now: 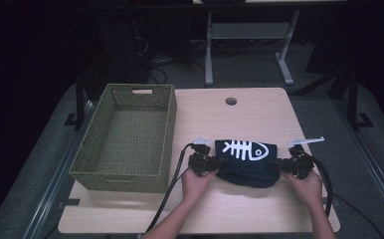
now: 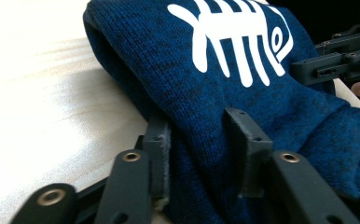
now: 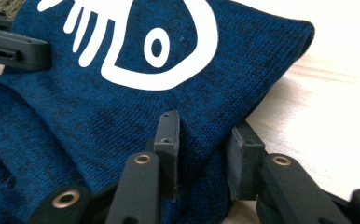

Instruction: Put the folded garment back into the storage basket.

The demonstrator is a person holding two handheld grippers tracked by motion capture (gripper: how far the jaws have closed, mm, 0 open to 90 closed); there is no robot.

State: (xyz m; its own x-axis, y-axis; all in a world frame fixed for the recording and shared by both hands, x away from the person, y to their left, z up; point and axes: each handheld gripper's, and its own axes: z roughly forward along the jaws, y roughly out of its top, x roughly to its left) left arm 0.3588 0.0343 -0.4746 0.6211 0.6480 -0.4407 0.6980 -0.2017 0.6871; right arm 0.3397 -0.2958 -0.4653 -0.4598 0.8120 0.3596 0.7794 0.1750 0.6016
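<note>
- Folded dark blue garment (image 1: 247, 164) with a white fish-skeleton print lies on the wooden table (image 1: 230, 214), right of the green woven basket (image 1: 125, 137).
- Left gripper (image 1: 214, 164): jaws clamped on the garment's left edge, fabric bunched between the pads.
- Right gripper (image 1: 282, 167): jaws clamped on the right edge.
- The garment appears to rest on the tabletop; the high view is too dim to confirm.

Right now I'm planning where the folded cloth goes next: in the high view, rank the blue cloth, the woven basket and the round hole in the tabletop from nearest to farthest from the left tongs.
1. Blue cloth: pinched at its left edge by the left tongs.
2. Woven basket: just to their left.
3. Round hole: farther back, toward the table's far edge.
</note>
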